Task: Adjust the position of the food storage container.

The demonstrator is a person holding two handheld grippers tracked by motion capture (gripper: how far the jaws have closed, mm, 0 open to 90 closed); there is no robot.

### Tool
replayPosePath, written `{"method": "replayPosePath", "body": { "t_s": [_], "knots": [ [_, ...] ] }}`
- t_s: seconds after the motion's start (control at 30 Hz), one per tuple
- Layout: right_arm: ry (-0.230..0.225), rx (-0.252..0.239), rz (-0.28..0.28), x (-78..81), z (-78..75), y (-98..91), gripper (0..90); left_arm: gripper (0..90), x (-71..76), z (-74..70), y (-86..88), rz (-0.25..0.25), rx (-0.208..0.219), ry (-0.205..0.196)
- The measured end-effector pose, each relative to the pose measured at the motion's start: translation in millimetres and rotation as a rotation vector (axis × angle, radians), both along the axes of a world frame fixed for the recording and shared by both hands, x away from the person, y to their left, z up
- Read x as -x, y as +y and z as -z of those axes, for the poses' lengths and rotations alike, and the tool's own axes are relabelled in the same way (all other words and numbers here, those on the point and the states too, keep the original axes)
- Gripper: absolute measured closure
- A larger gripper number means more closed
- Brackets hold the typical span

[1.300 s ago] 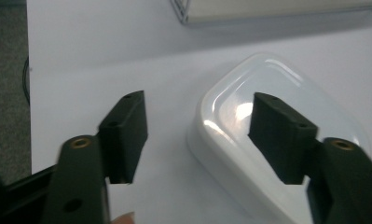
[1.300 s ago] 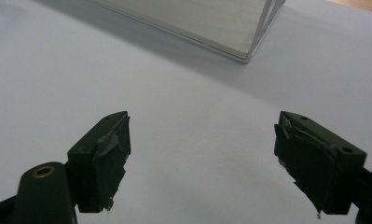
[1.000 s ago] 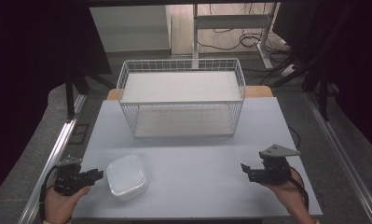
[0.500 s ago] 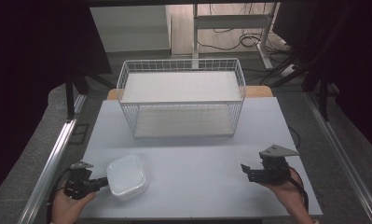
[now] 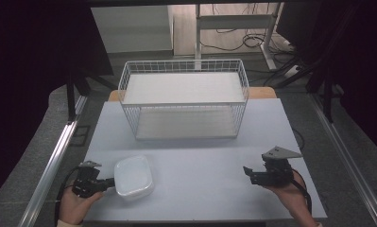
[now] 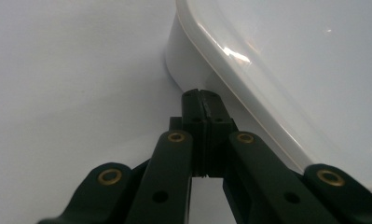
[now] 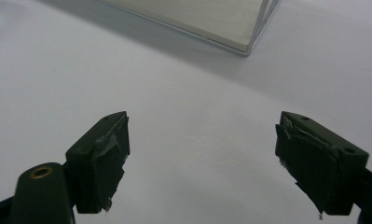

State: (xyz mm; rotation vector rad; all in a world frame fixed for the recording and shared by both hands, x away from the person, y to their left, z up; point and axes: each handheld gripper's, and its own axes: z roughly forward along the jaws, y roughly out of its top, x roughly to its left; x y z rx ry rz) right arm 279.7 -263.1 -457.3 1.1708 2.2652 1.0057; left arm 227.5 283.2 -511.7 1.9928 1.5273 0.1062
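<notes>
Comparing this moment with the high view a second earlier, we see that our left gripper [image 5: 108,182] has dropped toward the near edge of the table [image 5: 200,161] and swung in against the white plastic container [image 5: 133,176]. Back then it sat a little off to the left of the box with a gap between them; now its black tip touches the container's left wall. In the left gripper view the two jaws are pressed flat together, nothing between them, and their joined tip [image 6: 203,100] rests at the foot of the container [image 6: 286,70], just under its overhanging rim. So we are not gripping the box; we judge that we are set to nudge or slide it with closed jaws.

The container itself has barely shifted. It lies on the near left part of the table, upright, well apart from the wire basket [image 5: 184,101] that stands at the far middle.

Our right gripper [image 5: 249,173] has stayed where it was, on the near right of the table. In its own view the jaws stand wide apart over bare tabletop, with a corner of the basket [image 7: 249,44] farther off.

What this means, in our judgement: contact with the container has only just been made, and the real move of it remains ahead. A push low on the wall may turn the light box instead of sliding it straight.
</notes>
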Motion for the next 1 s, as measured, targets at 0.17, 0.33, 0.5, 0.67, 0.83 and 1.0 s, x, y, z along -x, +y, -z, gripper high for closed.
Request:
{"method": "replayPosePath", "body": {
  "t_s": [0.17,0.33,0.5,0.67,0.83,1.0],
  "knots": [
    [-0.001,-0.001,0.001,0.1,-0.5,-0.8,17.5,89.8,-6.2,0.4,-8.4,0.024,0.003,0.003],
    [0.000,0.000,0.000,0.3,-0.6,-0.8,17.5,89.8,-10.8,0.1,-14.1,0.041,0.005,0.007],
    [0.000,0.000,0.001,0.0,-0.7,-0.9,17.5,89.8,-14.4,-0.3,-19.9,0.062,0.015,0.010],
    [-0.003,-0.007,-0.005,0.3,-1.7,-0.7,17.5,89.8,-18.1,-2.6,-27.6,0.089,0.018,0.009],
    [-0.004,-0.008,-0.005,1.1,-3.2,-0.4,17.5,89.7,-22.4,-4.1,-34.1,0.107,0.016,0.007],
    [-0.004,-0.007,0.001,0.6,-2.8,-1.6,17.5,89.7,-24.5,-4.4,-38.7,0.120,0.015,0.008]
  ]
}}
